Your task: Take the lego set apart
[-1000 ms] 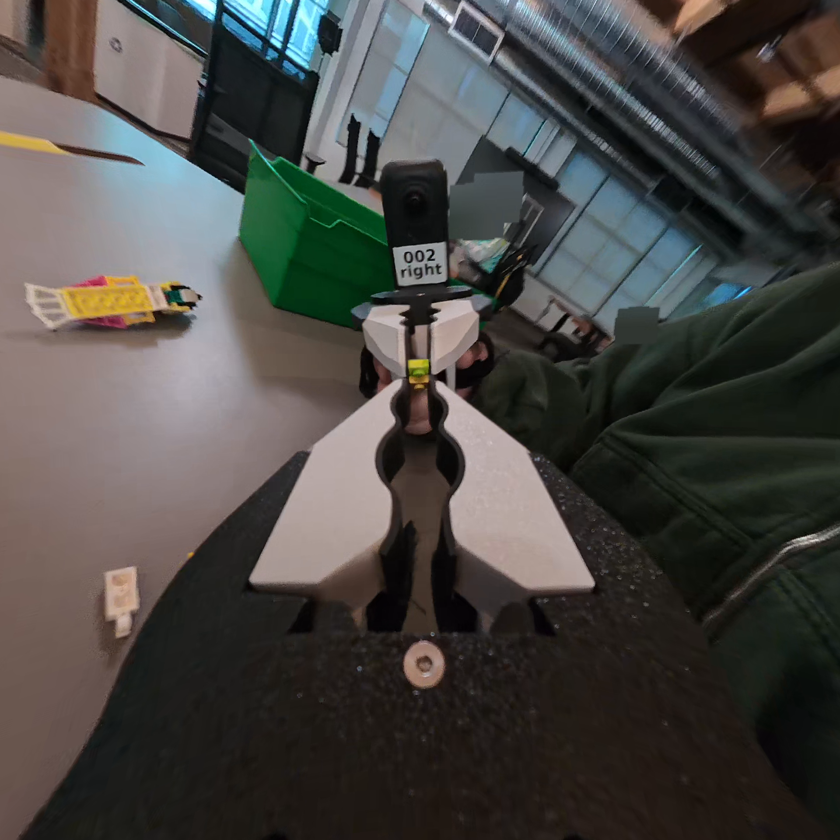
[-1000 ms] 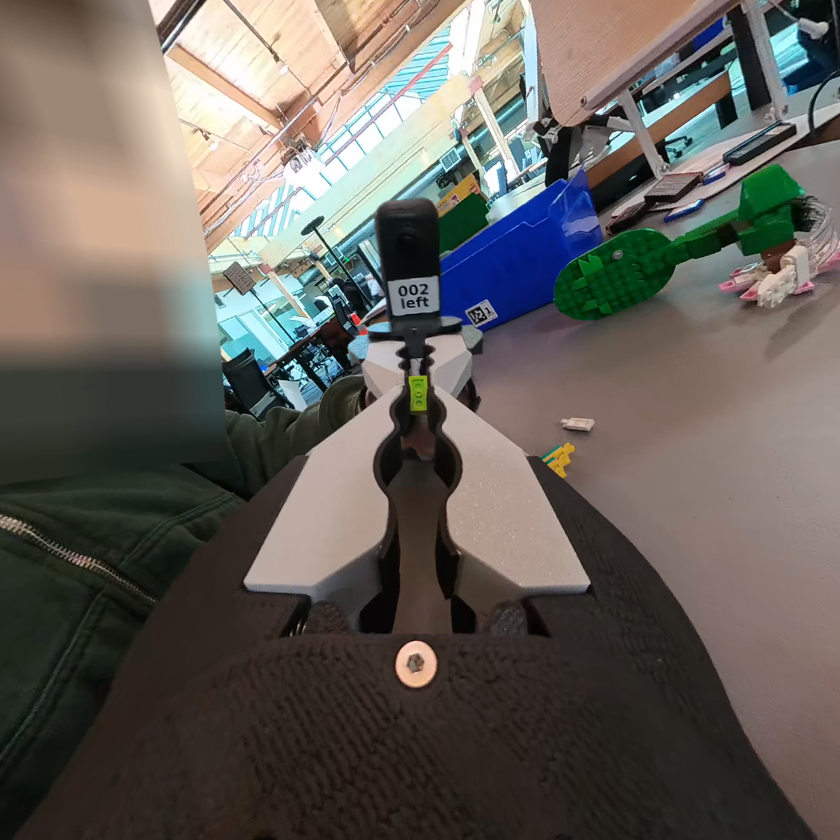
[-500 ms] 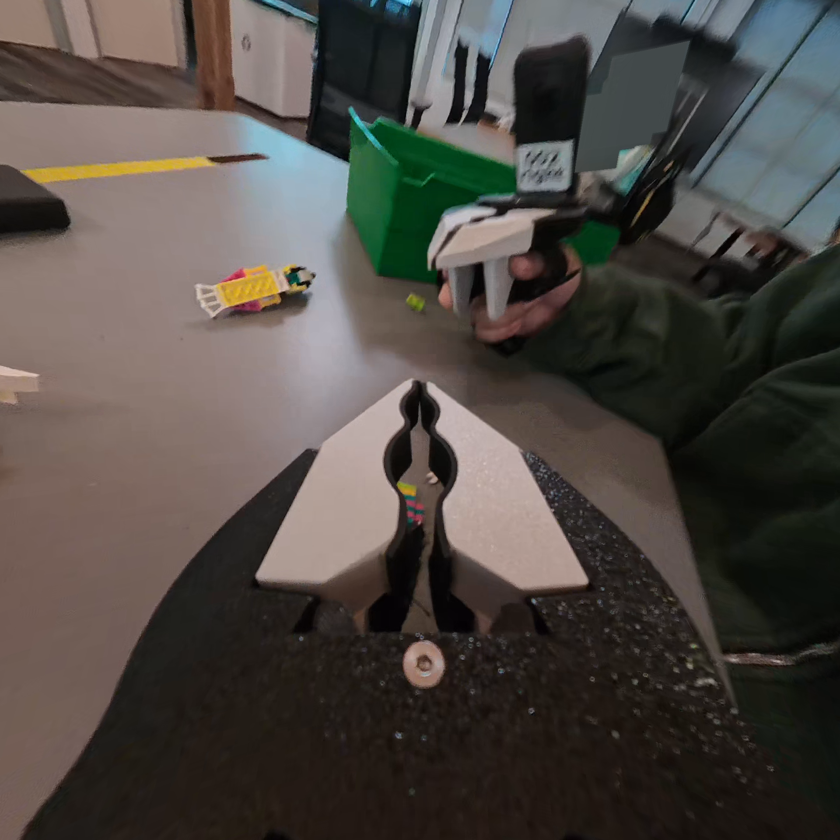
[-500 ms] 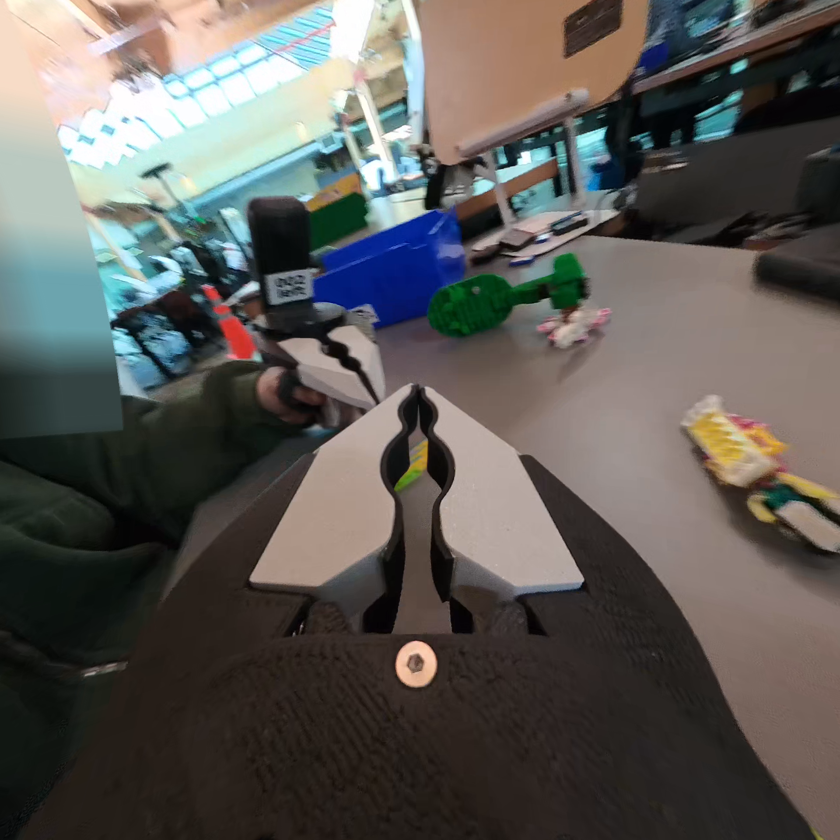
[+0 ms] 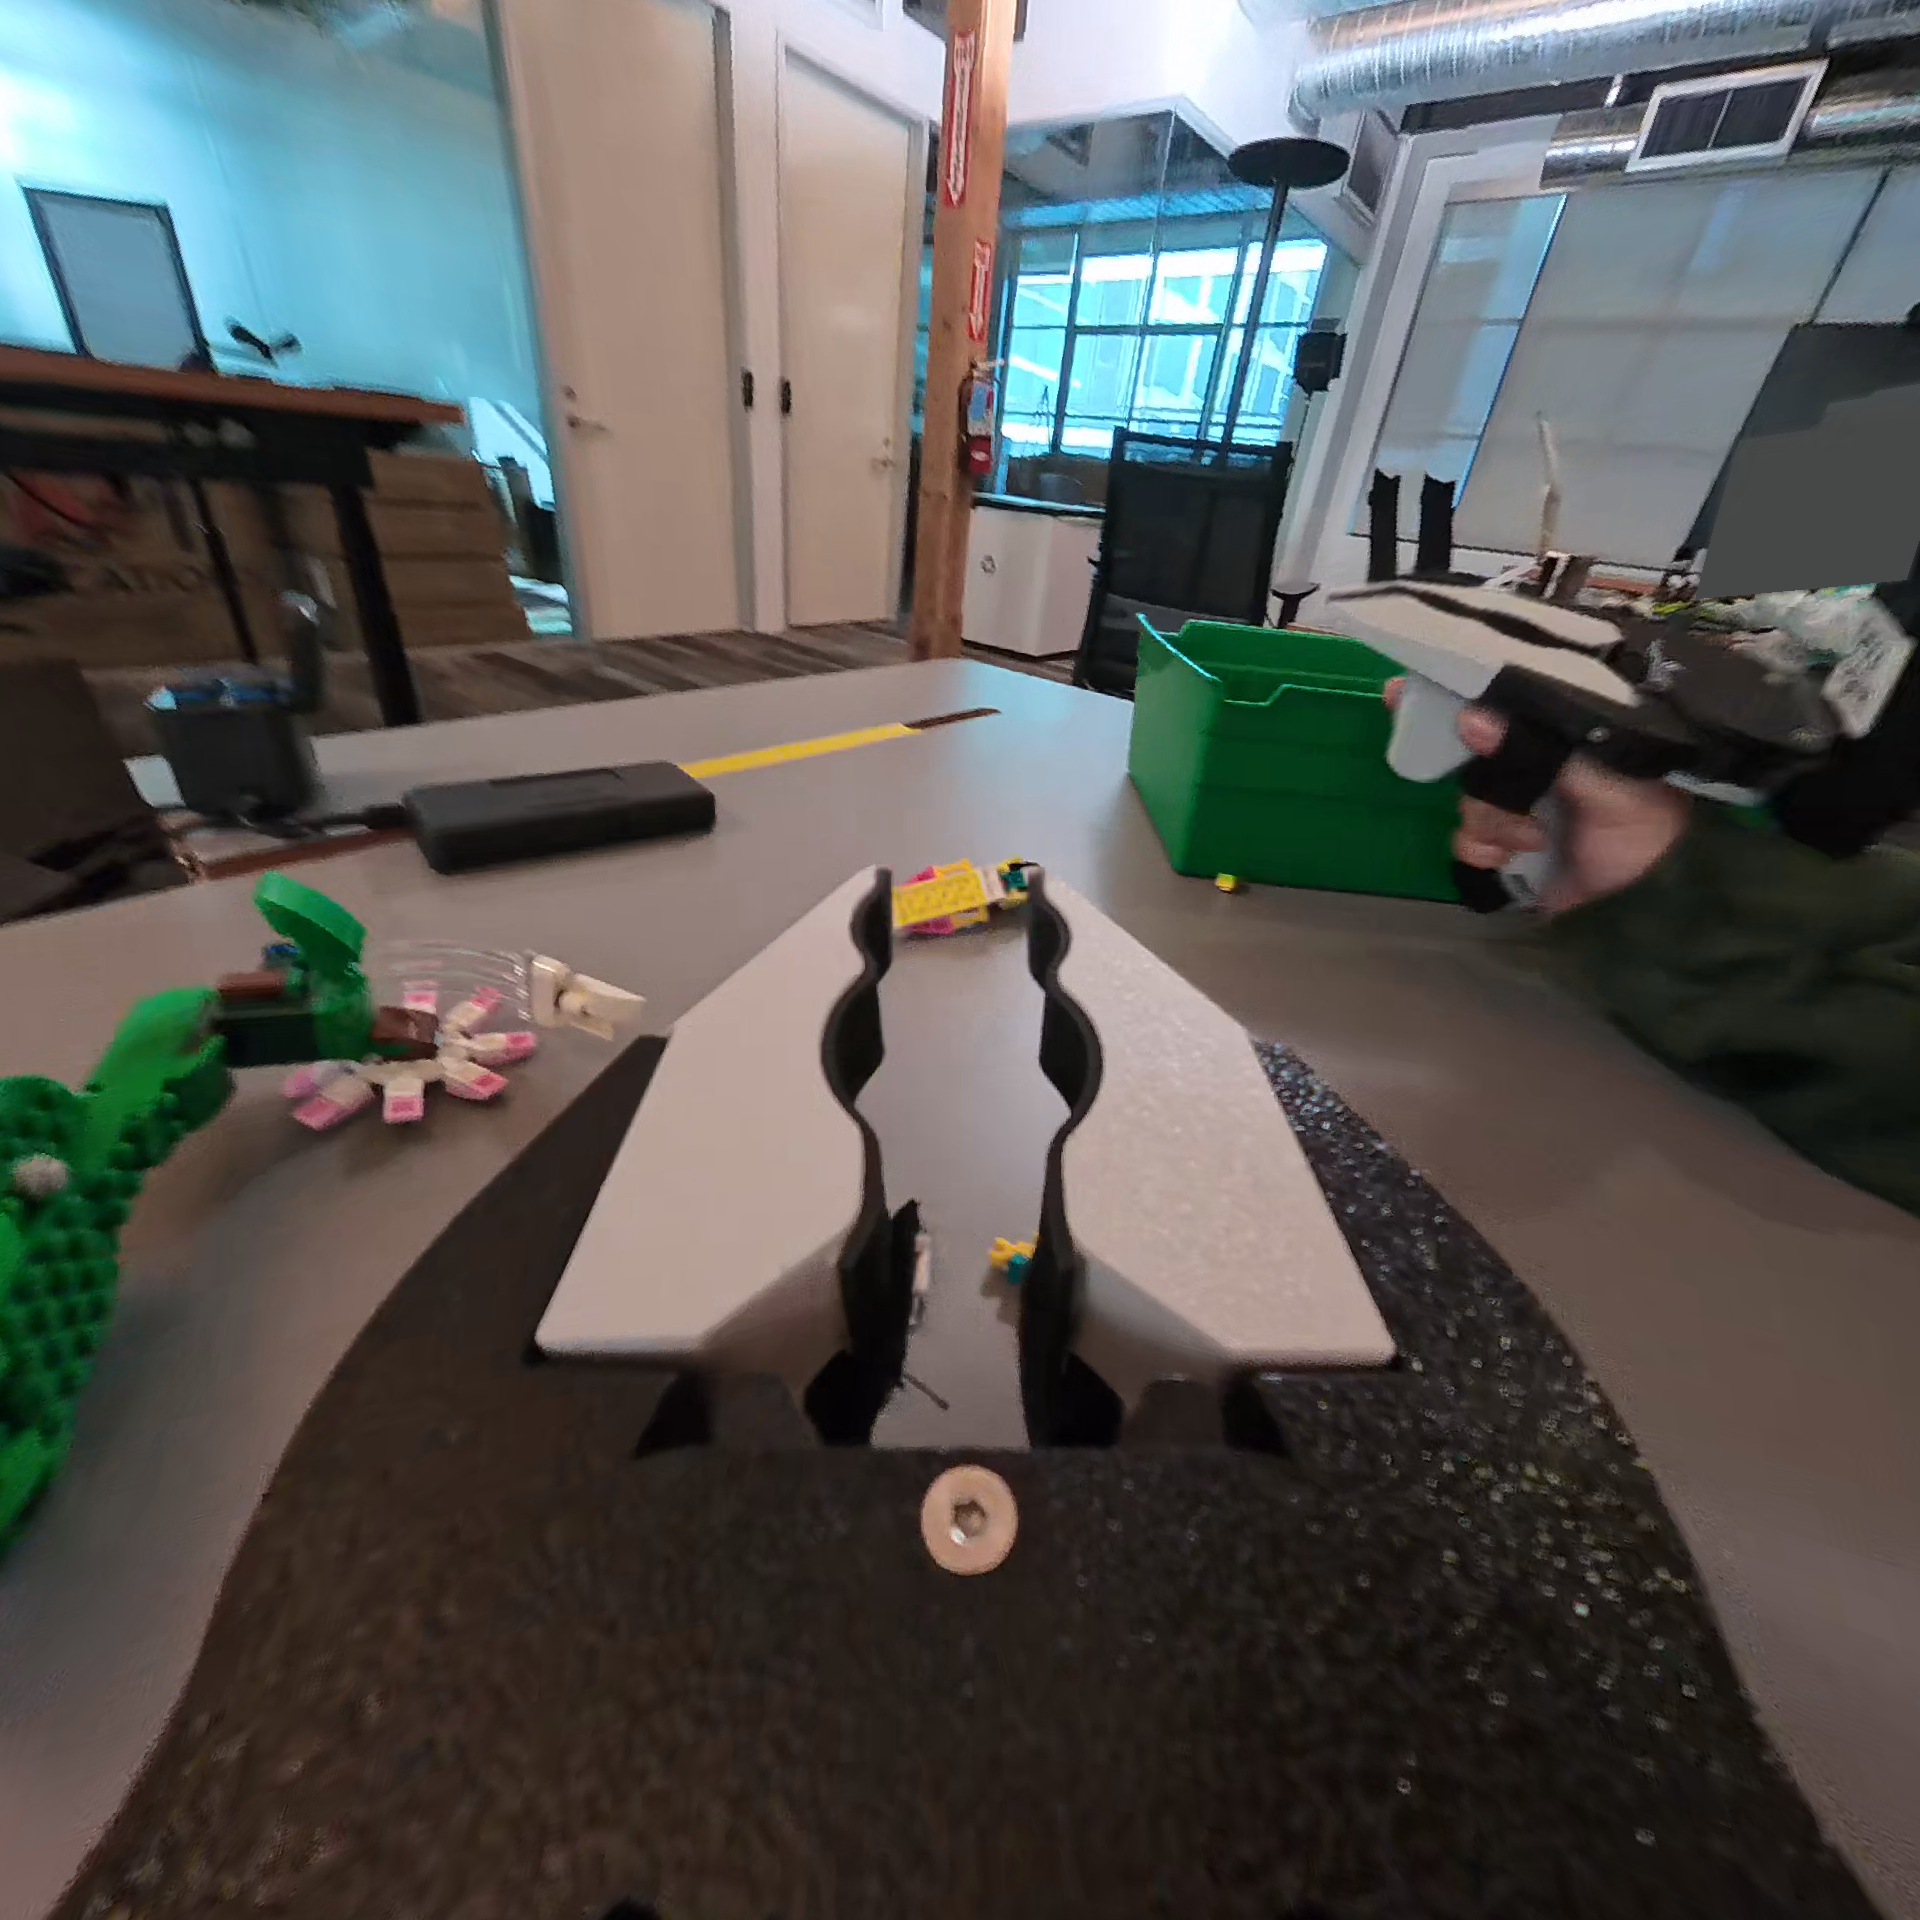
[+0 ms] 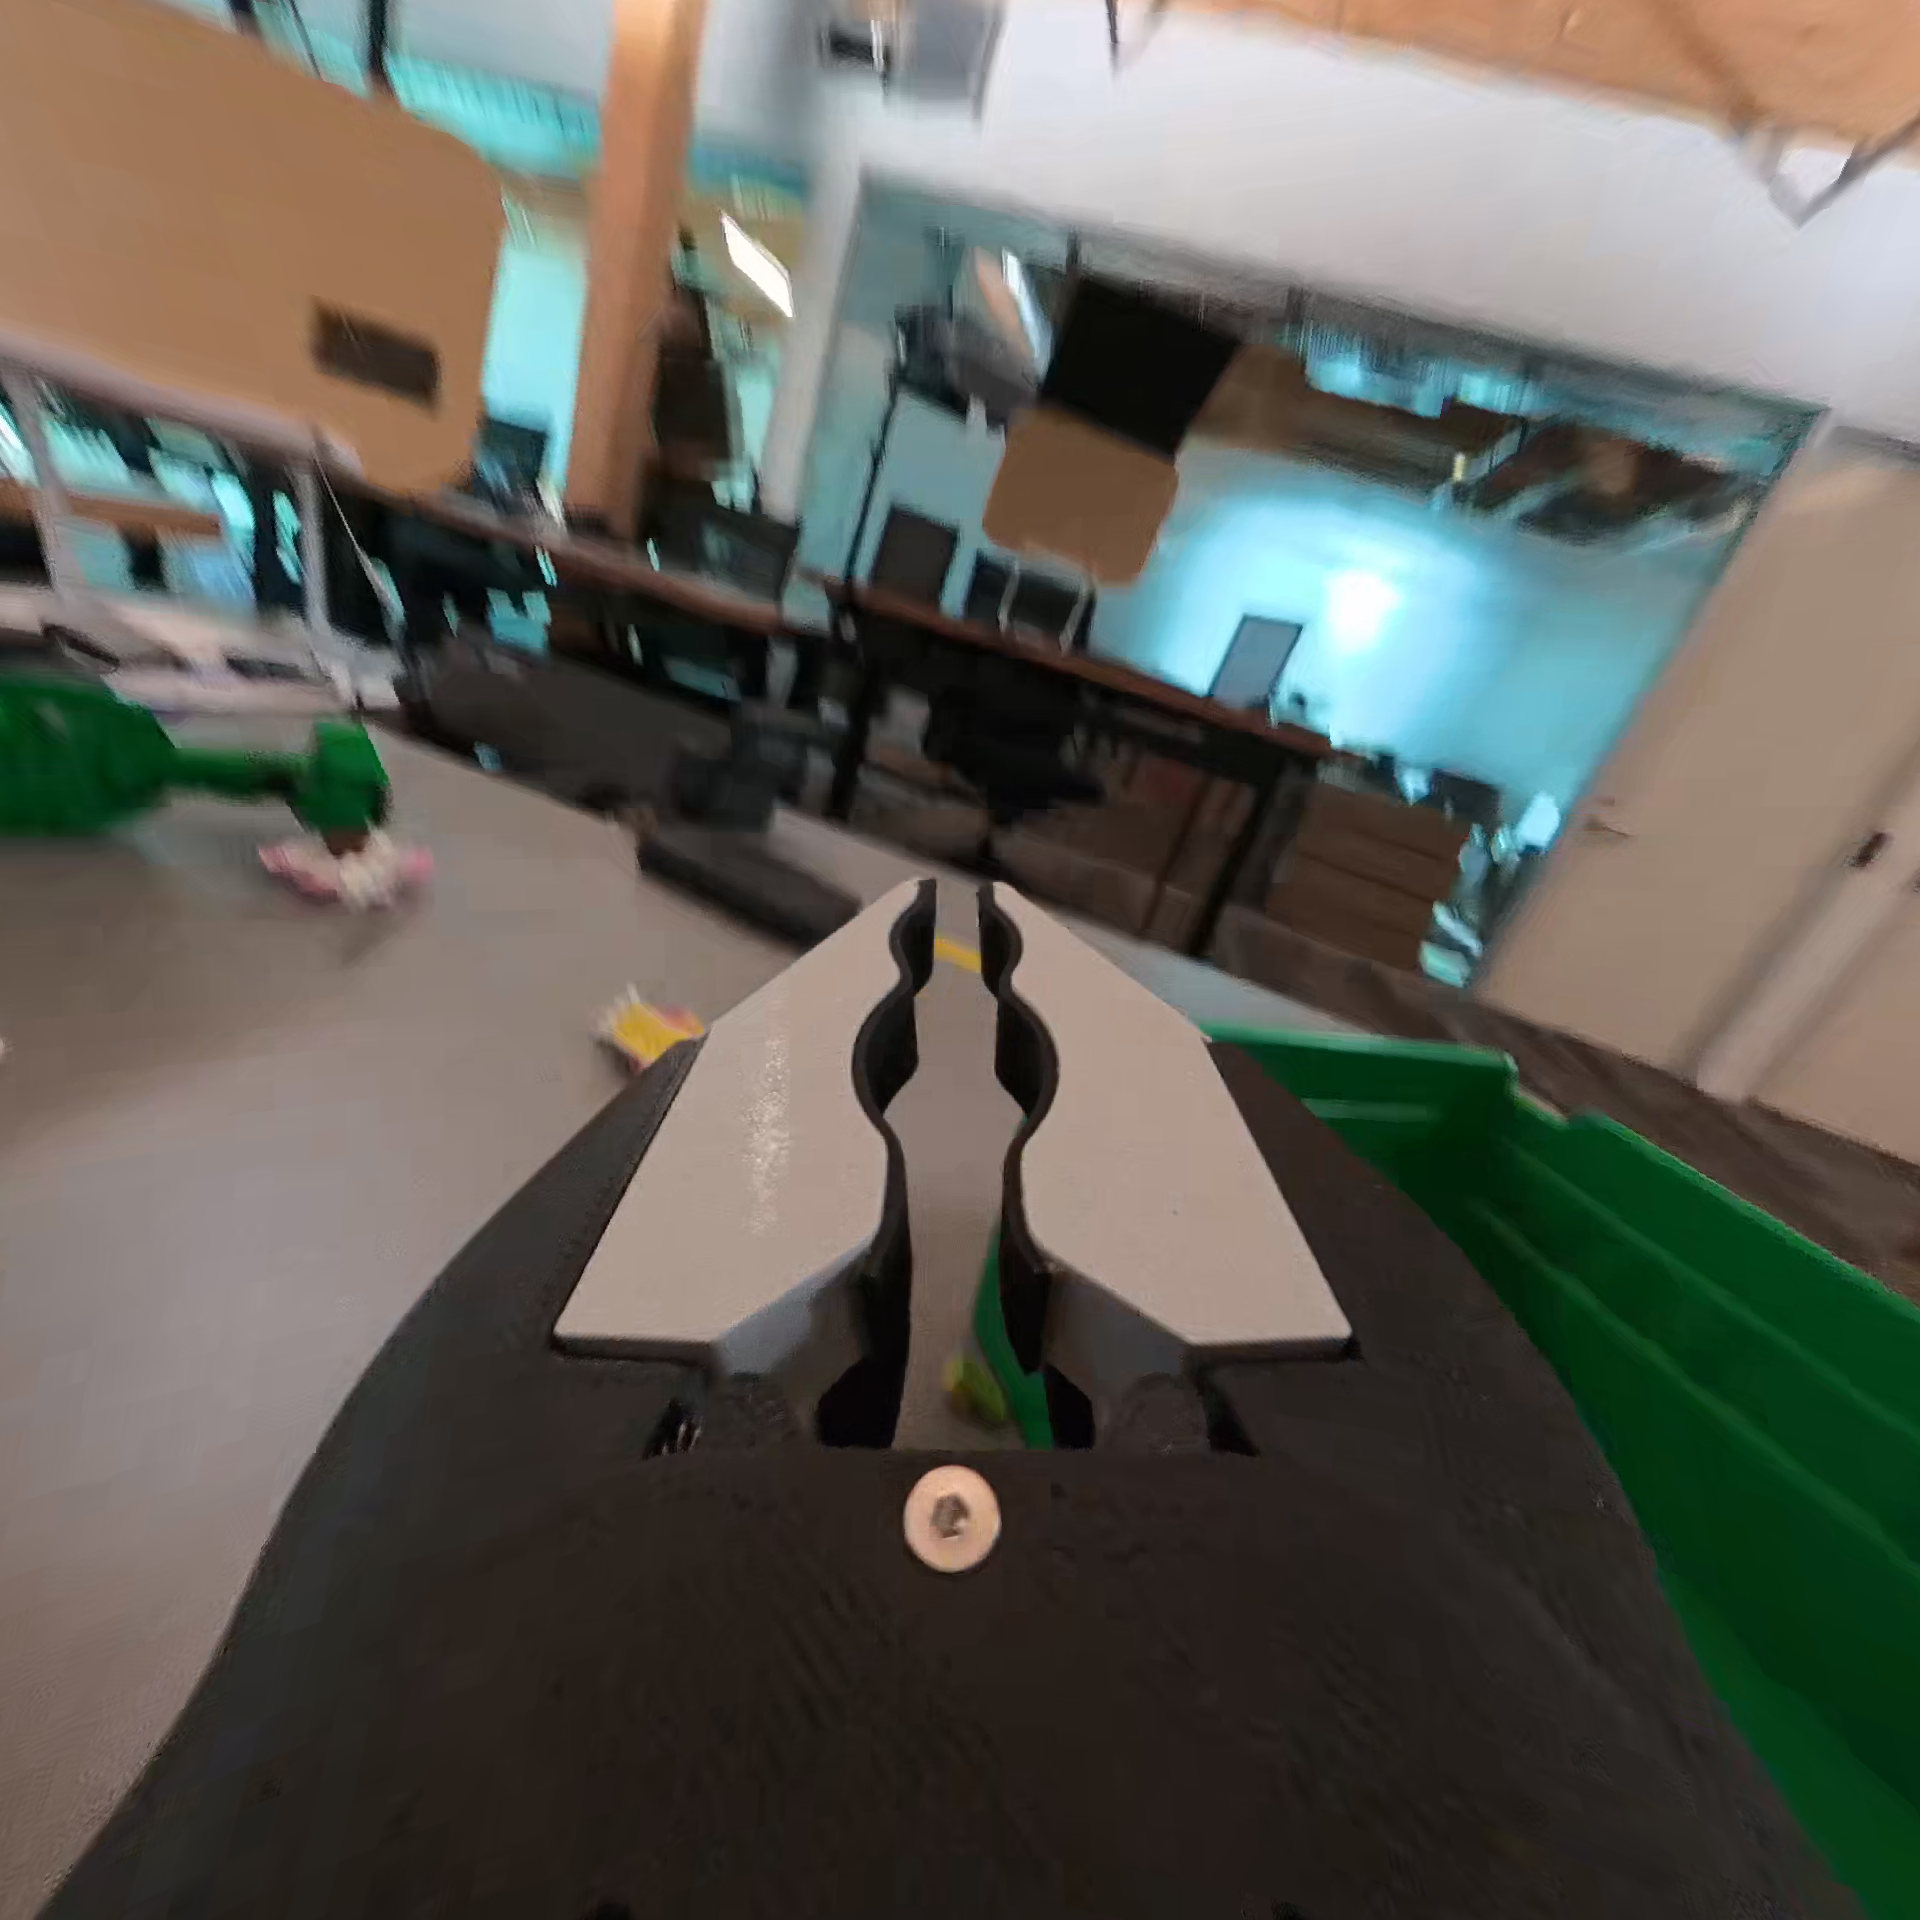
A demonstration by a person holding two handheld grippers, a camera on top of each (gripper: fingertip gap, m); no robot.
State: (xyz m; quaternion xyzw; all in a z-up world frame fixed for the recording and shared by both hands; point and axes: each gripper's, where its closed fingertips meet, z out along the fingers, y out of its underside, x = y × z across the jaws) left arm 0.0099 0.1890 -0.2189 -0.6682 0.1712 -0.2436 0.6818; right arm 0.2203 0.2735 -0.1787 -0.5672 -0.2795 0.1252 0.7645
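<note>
My left gripper (image 5: 961,888) is open and empty, low over the grey table (image 5: 727,935). A yellow and pink lego piece (image 5: 940,899) lies just beyond its fingertips. A tiny yellow and teal piece (image 5: 1013,1255) and a white bit (image 5: 920,1262) lie on the table under its jaws. A big green lego build (image 5: 62,1174) with pink petals (image 5: 416,1070) lies at the left. My right gripper (image 6: 953,899) is open by a narrow gap and empty, beside the green bin (image 6: 1558,1195). A small lime piece (image 6: 971,1387) lies on the table below it.
A black power bank (image 5: 561,810) and a yellow tape line (image 5: 800,740) are at the back of the table. The right gripper (image 5: 1455,644), held by a hand, hovers in front of the green bin (image 5: 1278,769). The green build (image 6: 73,769) shows far left in the right wrist view.
One second ago both grippers were shut tip to tip on the small lime piece. It now lies on the table by the green bin. Both grippers have swung apart and opened.
</note>
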